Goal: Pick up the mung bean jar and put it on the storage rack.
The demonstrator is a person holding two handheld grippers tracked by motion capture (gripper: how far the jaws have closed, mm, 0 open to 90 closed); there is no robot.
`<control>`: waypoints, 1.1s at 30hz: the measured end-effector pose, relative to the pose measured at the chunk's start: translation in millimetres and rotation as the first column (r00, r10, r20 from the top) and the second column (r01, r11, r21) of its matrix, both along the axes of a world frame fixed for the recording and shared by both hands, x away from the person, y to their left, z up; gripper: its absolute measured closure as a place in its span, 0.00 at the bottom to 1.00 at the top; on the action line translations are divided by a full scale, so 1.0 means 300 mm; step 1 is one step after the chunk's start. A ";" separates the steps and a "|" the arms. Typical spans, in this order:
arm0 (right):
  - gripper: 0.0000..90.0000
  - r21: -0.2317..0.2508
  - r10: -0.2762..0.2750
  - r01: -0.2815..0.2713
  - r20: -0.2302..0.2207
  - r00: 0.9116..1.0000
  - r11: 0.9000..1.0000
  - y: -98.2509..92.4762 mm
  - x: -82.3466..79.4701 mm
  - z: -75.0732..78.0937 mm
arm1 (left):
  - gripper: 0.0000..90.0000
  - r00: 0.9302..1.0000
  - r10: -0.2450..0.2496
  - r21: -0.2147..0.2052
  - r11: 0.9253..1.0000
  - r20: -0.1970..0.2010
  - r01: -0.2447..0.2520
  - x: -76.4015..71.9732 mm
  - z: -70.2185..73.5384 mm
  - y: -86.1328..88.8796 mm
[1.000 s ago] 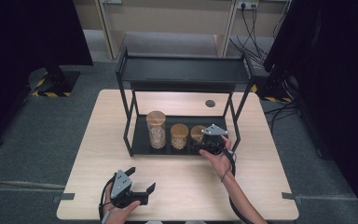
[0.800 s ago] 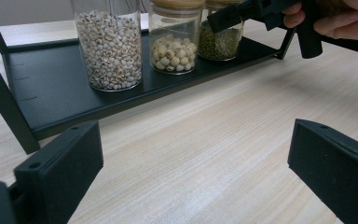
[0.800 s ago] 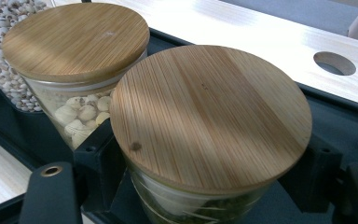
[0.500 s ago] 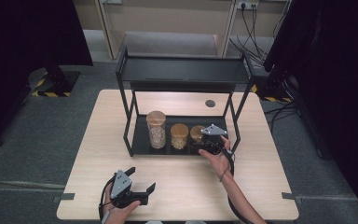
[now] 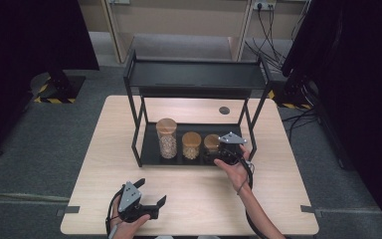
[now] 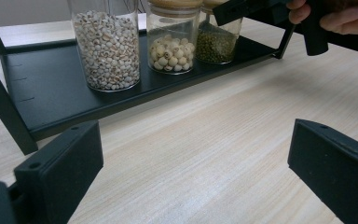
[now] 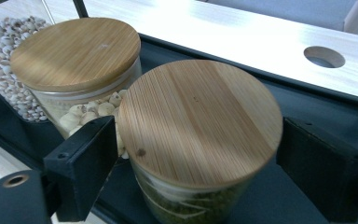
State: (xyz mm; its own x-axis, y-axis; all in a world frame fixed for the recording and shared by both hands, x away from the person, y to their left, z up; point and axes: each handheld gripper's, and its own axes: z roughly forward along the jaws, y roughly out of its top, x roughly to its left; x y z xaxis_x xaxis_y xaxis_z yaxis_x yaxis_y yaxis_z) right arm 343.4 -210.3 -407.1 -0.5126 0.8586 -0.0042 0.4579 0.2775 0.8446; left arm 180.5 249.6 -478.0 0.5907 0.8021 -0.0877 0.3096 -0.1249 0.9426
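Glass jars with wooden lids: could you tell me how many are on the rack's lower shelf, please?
3, in a row on the lower shelf: the tall jar at the left, the middle jar, and the short jar at the right, between the right gripper's jaws.

I work at a pale wooden table with a round cable hole, standing on grey carpet. Dark curtains hang on both sides. Ahead of me, light cabinets, a wall socket and loose cables.
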 end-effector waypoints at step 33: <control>0.04 0.088 0.031 -0.033 0.033 0.999 0.996 -0.068 -0.155 0.004 | 0.03 1.000 0.001 0.002 1.000 -0.001 -0.001 0.000 -0.001 -0.002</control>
State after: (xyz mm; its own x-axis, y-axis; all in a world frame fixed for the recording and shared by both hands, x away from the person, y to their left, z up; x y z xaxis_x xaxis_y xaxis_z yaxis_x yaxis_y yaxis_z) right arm 296.8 -230.8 -405.7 -0.5406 0.8395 0.0545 0.4226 0.2150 0.8805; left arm 180.4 249.0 -478.3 0.5900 0.8028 -0.0866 0.3103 -0.1265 0.9422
